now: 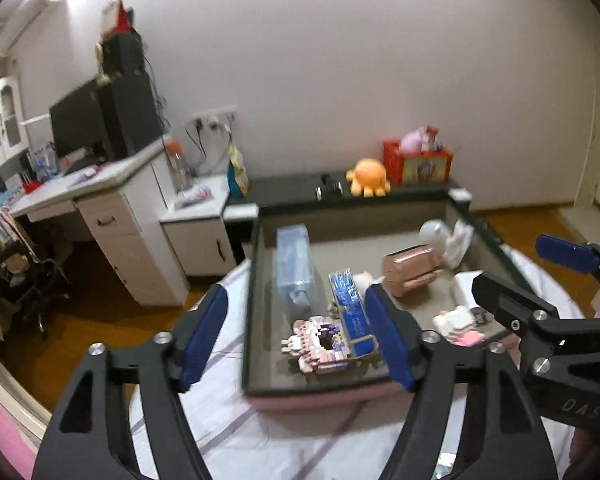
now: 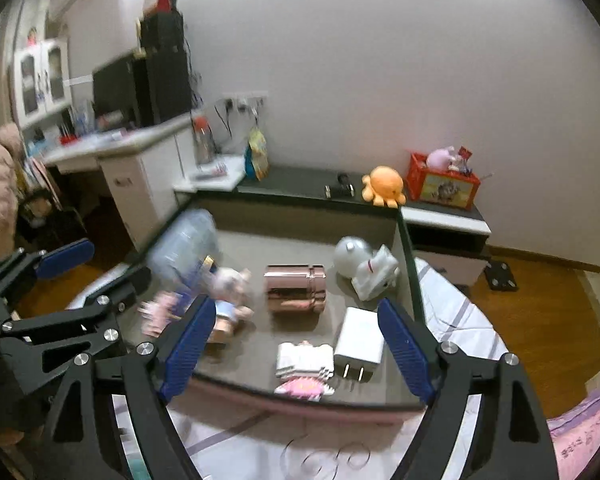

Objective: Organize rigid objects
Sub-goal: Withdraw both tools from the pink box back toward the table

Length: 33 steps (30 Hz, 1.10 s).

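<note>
The tray (image 2: 408, 256) sits on my bed with the things in it: a pink metal can (image 2: 296, 289) on its side in the middle, a white charger (image 2: 358, 340) and a pink-and-white block figure (image 2: 305, 362) near the front rim. My right gripper (image 2: 298, 346) stands open above those two, holding nothing. My left gripper (image 1: 298, 338) is open too, over a block toy (image 1: 320, 344) and a blue box (image 1: 350, 308). Only the right view shows the charger's prongs; only the left shows "DAS" on the other gripper's body.
</note>
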Available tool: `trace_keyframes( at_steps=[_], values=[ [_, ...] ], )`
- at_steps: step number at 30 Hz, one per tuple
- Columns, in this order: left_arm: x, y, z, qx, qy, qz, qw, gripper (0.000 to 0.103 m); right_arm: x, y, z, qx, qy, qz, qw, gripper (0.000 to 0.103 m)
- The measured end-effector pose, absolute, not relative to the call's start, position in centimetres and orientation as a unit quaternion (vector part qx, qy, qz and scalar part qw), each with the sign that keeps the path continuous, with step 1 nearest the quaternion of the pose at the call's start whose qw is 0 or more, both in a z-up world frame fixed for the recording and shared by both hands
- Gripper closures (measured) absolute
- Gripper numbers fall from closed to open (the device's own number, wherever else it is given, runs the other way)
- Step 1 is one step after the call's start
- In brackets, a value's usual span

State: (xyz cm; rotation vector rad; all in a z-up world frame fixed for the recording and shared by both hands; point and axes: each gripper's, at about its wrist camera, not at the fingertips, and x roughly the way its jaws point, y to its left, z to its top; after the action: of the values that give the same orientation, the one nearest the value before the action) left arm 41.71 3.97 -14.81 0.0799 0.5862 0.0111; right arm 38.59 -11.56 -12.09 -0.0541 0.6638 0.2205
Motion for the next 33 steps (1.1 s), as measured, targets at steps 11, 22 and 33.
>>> trace_keyframes(
  at_steps=[11,22,33],
  values=[
    [26.0,4.7,-8.3,0.045,0.147,0.056,0.987,0.003,24.1,-11.1,-5.5,-0.032,0.185,0.107,0.976,0.0],
    [17.3,4.0,-8.4,0.033,0.118,0.028,0.992,0.001,13.9,-12.2,-5.0,-0.036,0.136,0.083,0.987,0.0],
    [14.8,2.9,-9.5,0.042,0.126,0.02,0.991,0.0,9.8,-13.1,-5.7,-0.034,0.136,0.067,0.988,0.0]
  ],
)
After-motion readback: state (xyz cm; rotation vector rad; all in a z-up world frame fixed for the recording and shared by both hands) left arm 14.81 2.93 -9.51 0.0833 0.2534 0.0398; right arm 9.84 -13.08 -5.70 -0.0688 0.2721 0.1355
